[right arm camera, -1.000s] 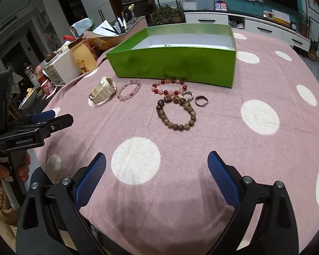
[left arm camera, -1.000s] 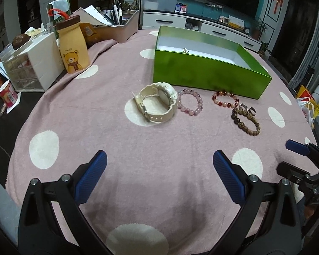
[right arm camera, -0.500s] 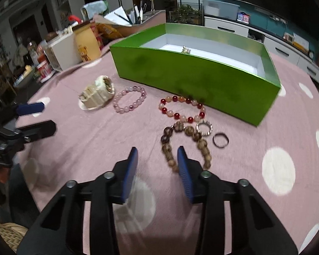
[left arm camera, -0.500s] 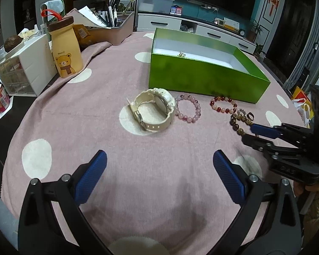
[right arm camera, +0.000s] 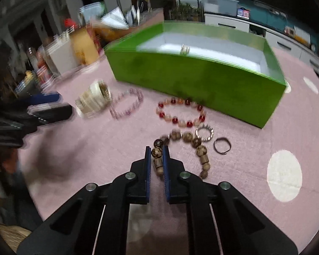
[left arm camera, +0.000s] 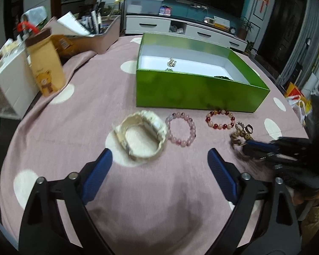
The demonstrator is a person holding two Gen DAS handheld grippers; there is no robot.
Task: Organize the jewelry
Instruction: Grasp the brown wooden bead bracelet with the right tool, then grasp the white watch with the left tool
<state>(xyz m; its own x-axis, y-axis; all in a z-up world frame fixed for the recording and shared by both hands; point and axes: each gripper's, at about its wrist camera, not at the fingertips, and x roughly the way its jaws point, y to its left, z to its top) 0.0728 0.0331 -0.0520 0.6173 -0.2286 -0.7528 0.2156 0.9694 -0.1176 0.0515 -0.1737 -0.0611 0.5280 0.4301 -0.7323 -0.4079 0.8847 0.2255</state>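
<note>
On the pink dotted cloth lie a cream watch (left arm camera: 153, 124), a pink bead bracelet (left arm camera: 193, 127), a red and peach bracelet (left arm camera: 220, 126) and a brown wooden bead bracelet (right arm camera: 188, 137). My right gripper (right arm camera: 156, 148) is closing, and its blue pads press on the near beads of the brown bracelet. My left gripper (left arm camera: 159, 165) stands wide, closing slightly, with nothing between its fingers; the watch lies just ahead of them. Behind the row stands the green box (left arm camera: 193, 93), with a small gold piece (left arm camera: 171, 62) inside.
A sparkly ring (right arm camera: 198, 130) and a dark ring (right arm camera: 215, 146) lie right of the brown bracelet. At the far left stand a yellow bear canister (left arm camera: 45, 68), a white drawer unit (left arm camera: 8, 85) and a tray of papers (left arm camera: 95, 34).
My right gripper moved up to the brown bracelet and went from wide open to pinching its near beads. My left gripper came closer to the watch.
</note>
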